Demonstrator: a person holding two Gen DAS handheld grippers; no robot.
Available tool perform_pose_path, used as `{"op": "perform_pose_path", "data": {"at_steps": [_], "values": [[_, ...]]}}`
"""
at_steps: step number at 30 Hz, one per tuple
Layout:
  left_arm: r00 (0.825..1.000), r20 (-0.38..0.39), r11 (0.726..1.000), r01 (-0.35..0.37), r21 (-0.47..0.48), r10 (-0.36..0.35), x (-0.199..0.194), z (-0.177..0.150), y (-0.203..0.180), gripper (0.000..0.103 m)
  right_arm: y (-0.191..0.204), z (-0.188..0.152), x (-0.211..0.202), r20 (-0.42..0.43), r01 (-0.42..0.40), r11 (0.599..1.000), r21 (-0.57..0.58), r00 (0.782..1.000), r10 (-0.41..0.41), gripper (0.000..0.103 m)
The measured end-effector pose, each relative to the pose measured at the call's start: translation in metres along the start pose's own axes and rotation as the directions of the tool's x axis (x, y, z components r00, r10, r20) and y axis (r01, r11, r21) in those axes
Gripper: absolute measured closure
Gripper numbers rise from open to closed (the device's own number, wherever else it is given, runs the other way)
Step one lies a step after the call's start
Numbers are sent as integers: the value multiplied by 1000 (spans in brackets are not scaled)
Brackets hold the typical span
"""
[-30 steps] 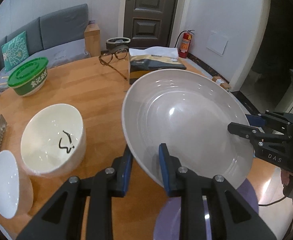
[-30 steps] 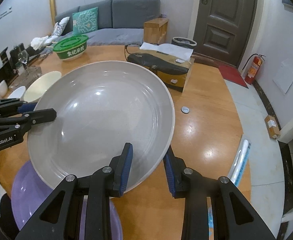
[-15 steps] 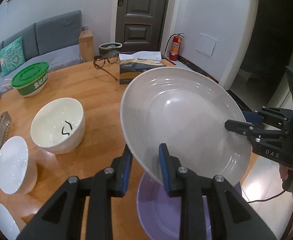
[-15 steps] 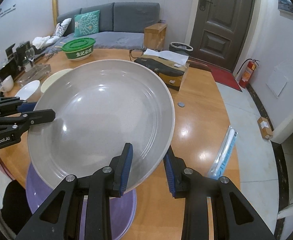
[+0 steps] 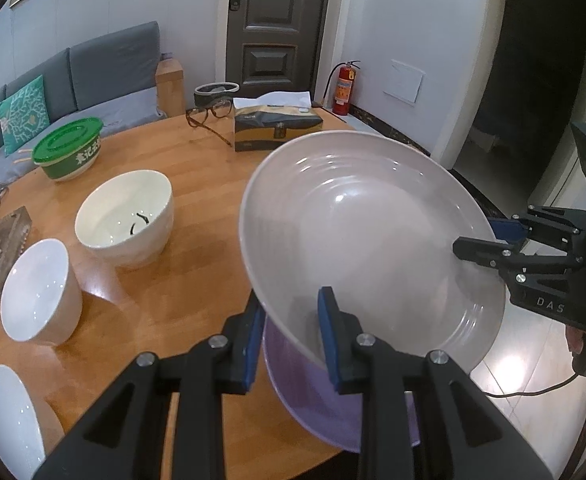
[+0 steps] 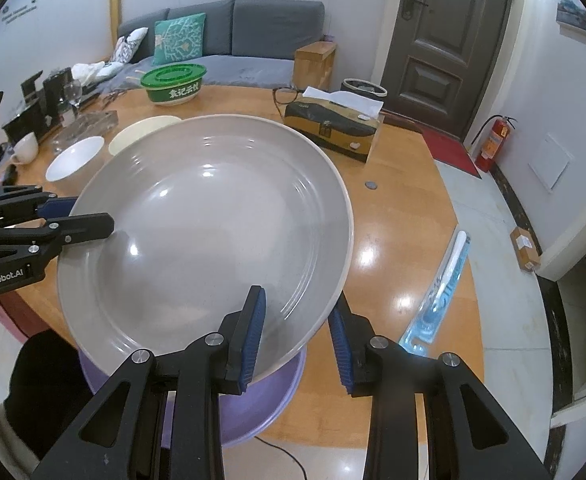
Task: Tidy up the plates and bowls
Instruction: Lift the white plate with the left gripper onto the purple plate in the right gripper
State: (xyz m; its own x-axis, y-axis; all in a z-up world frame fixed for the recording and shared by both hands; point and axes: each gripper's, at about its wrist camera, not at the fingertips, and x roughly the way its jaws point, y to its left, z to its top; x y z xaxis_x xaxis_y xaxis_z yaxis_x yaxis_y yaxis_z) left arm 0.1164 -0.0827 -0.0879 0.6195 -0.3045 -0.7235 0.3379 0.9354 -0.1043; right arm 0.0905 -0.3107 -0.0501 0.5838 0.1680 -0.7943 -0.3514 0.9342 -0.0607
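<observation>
- The big grey ceramic plate hangs tilted above the round wooden table, filling the room between both grippers.
- Right under it, a flat lilac plate sits at the table's near edge, partly covered from above.
- On the left: a cream bowl with dark marks inside, a white bowl just beside it, another white dish nearer still. Tight going there.
- Farther back, a tissue box, spectacles and a green-lidded tub line the far side.
- Bare wood shows between the cream bowl and the grey plate.
- In the right wrist view, open tabletop right of the plate, only a small coin-like disc on it.
</observation>
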Motion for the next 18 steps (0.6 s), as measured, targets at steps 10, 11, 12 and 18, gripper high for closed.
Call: {"op": "perform_pose_path", "data": {"at_steps": [10, 11, 12, 18], "values": [[999, -48, 1000, -5, 22, 6, 0, -19, -7, 80, 9, -24, -1, -38, -14, 1000, 10, 999, 14, 75], [999, -53, 1000, -8, 26, 9, 1, -21, -7, 80, 9, -27, 0, -43, -20, 1000, 13, 999, 20, 75], [998, -56, 1000, -10, 29, 12, 1, -22, -7, 80, 10, -29, 1, -48, -24, 1000, 16, 999, 25, 75], [996, -85, 999, -14, 45, 17, 7, -29, -8, 80, 13, -39, 9, -71, -39, 999, 23, 997, 40, 75]]}}
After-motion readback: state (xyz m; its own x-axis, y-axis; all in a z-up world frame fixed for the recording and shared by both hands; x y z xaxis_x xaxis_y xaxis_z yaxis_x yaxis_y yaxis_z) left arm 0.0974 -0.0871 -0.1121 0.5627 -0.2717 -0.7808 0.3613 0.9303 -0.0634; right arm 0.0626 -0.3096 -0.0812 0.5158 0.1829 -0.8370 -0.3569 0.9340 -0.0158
